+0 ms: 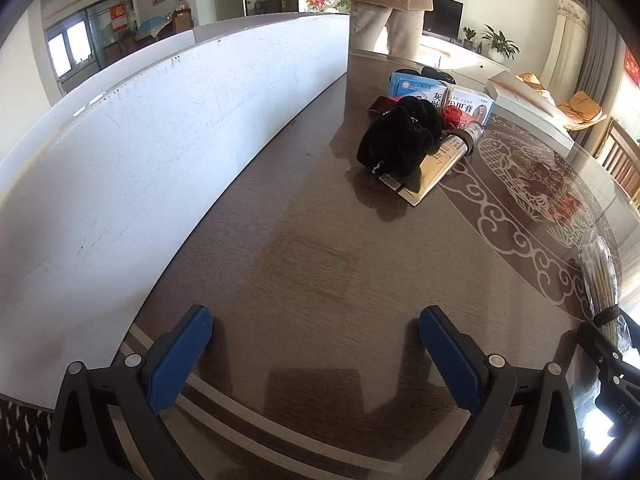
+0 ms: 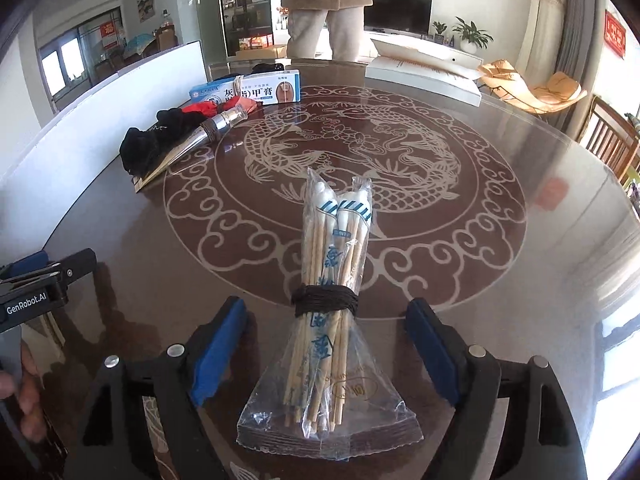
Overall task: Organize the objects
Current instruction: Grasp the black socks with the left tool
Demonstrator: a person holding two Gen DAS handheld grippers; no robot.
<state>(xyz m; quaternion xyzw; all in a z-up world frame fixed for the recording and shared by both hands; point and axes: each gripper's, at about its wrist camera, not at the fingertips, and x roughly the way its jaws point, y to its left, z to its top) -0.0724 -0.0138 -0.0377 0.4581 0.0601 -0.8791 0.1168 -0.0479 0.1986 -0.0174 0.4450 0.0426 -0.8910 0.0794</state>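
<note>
**Two tools over the round table, chopstick bundle between the right pads**

Right wrist view, nearest first. My right tool (image 2: 326,354) stands spread, its blue pads (image 2: 218,350) well clear on either side of a bundle of chopsticks (image 2: 330,280). The bundle lies flat on the table (image 2: 500,240) in clear plastic sleeves, bound about its middle by a dark cord (image 2: 325,300), its tips pointing away from the tool. Neither pad touches it. At the left edge of this view the left tool's body is seen side-on, with fingers of a hand (image 2: 28,400) below it.

Left wrist view. My left tool (image 1: 316,344) is likewise spread, with bare table surface and nothing else between its pads. To its left runs a long white board (image 1: 160,140) standing on edge. At the far right edge of this view the same bundle appears beside the right tool.

Farther ahead of both tools, near the board, sits a small heap: a black cloth pouch (image 1: 400,140) lying on a gold tube (image 1: 434,168), red fabric (image 1: 454,116) behind it, and a blue and white box (image 1: 440,100) with printed characters at the back. Beyond the table's far rim a person (image 1: 392,0) in a beige coat stands, seen from the waist down.
</note>
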